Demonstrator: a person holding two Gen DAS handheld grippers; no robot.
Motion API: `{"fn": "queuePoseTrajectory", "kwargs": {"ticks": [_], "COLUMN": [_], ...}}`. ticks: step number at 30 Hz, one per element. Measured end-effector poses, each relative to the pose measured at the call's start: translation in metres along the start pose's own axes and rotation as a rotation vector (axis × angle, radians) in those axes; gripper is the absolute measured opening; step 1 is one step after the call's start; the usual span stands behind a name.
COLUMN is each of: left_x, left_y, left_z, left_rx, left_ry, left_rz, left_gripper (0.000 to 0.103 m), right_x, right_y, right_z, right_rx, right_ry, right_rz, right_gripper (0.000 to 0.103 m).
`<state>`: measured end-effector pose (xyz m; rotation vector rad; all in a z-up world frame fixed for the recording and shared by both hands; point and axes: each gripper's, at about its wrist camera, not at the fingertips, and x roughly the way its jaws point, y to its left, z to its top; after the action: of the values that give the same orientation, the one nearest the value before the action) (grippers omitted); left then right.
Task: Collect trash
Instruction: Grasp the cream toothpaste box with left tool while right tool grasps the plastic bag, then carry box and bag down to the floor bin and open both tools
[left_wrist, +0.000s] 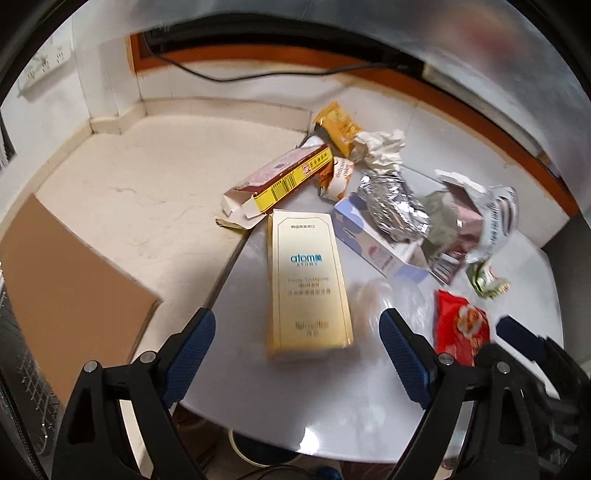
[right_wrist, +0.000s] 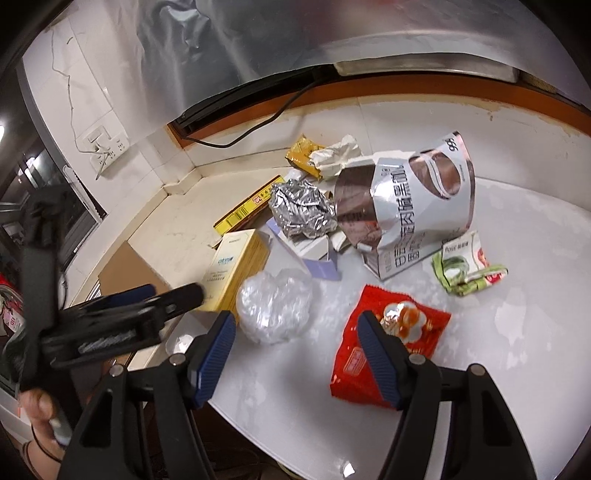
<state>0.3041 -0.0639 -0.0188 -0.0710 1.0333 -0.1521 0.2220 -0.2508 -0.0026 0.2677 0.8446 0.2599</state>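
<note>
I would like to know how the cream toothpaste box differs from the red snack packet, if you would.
The cream toothpaste box is a rigid, long carton; the red snack packet is soft, crinkled film. The box is pale with blue lettering, the packet bright red with a food picture. Both lie flat on the white table.

A lived-in home room: a white round table (right_wrist: 517, 236) strewn with snack and toothpaste packaging, tiled floor (left_wrist: 155, 206), wall sockets (right_wrist: 107, 147), wood-framed window (left_wrist: 461, 103).

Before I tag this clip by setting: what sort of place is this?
Probably a room in a home or small flat. A round white table strewn with empty packaging such as a toothpaste box stands near a tiled wall with a wall socket and a window sill.
</note>
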Motion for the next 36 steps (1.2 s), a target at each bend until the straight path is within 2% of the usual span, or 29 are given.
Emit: {"fn": "queuePoseTrajectory", "kwargs": {"ticks": [7,10,12,13,22,26,31,36], "left_x": [0.043,0.058,0.066,0.068,0.039,0.018,-0.020,-0.068], "left_y": [0.004,0.006,0.012,0.014,0.048,0.057,0.064,0.065], "left_z": [0.015,0.015,0.013,0.013,-0.009,-0.028,-0.057,-0.098], "left_rx": [-0.038,-0.043,-0.060,-0.067,-0.128,-0.141,-0.150,-0.134], "left_ry": [0.079,0.123,0.154,0.158,0.075,0.047,0.001,-0.065], "left_rz": [0.023,0.031,0.017,0.013,0.005,-0.012,-0.058,-0.093], "left_gripper": [0.088,0.072,0.056,0.056,0.054,0.054,0.054,0.054], "right_x": [0.016,0.026,0.032,0.036,0.070,0.085,0.071,0.040], "right_y": [0.006,0.013,0.018,0.020,0.027,0.027,0.031,0.041], "right_z": [0.004,0.002,0.001,0.001,0.001,-0.002,-0.009,-0.023], "right_rx": [-0.028,-0.051,-0.068,-0.076,-0.086,-0.074,-0.061,-0.058], "right_ry": [0.020,0.039,0.049,0.054,0.098,0.139,0.110,0.072], "right_rz": [0.009,0.013,0.012,0.013,-0.004,0.018,0.063,0.122], "right_gripper": [0.069,0.069,0.069,0.069,0.069,0.050,0.027,0.024]}}
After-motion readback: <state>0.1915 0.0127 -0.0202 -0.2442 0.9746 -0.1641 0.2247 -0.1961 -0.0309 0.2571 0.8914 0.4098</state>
